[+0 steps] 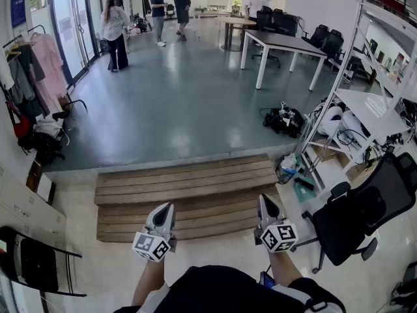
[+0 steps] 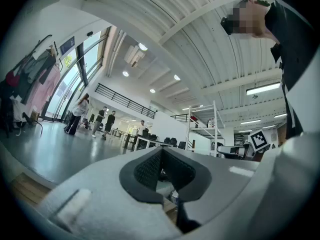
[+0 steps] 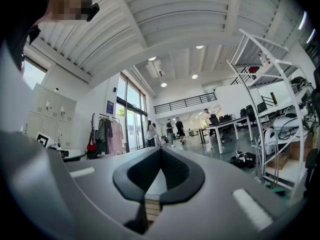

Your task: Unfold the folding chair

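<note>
While your left gripper [image 1: 164, 210] and right gripper [image 1: 264, 204] sit pressed together, empty: folding chair [image 1: 34, 265], still folded, well off leftward; left gripper nearer.

Worn: black top [image 1: 221, 293] over white short sleeves [image 1: 151, 302]; forearms bare. In hand: left gripper [image 1: 167, 207] and right gripper [image 1: 264, 199], pale grey shells tapering forward, dark textured lining inside. At the base of each, a white cube [image 1: 151, 245] with black square markers.
</note>
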`<action>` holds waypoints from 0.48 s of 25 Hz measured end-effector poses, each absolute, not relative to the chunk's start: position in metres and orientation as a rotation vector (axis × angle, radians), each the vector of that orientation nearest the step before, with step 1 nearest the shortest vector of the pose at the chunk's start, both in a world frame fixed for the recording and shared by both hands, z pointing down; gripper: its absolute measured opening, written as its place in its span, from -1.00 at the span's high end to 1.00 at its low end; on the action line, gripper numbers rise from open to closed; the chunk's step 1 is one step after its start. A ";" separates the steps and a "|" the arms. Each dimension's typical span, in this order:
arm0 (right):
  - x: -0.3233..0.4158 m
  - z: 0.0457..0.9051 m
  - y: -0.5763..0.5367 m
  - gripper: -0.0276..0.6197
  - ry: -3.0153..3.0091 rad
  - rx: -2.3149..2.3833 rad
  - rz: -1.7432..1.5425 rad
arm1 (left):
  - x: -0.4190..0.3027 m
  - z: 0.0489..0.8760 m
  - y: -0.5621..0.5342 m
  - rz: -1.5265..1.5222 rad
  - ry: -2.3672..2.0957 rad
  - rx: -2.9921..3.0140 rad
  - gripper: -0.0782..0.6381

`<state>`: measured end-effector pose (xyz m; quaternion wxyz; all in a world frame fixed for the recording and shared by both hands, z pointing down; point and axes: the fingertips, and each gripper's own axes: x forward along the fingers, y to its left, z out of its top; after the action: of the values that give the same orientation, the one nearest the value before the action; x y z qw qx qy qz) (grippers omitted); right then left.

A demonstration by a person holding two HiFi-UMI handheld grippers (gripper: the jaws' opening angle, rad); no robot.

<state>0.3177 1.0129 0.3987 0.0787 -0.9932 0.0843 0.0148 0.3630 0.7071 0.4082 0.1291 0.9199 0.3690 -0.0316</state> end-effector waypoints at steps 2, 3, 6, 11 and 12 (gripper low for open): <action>0.318 0.400 1.013 0.91 0.254 -2.970 0.045 | 0.363 0.405 0.708 -0.085 1.070 2.678 0.79; 0.319 0.400 1.013 0.91 0.255 -2.969 0.046 | 0.363 0.405 0.709 -0.085 1.072 2.678 0.79; 0.319 0.399 1.014 0.91 0.257 -2.967 0.047 | 0.363 0.409 0.710 -0.088 1.079 2.672 0.79; 0.320 0.398 1.016 0.91 0.261 -2.966 0.049 | 0.363 0.411 0.714 -0.074 1.076 2.671 0.79; 0.319 0.398 1.017 0.91 0.259 -2.965 0.050 | 0.363 0.411 0.715 -0.073 1.077 2.671 0.79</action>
<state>0.3195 1.0172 0.3983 0.0823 -0.9927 0.0866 0.0168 0.3633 0.7146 0.4114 0.1302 0.9192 0.3707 -0.0253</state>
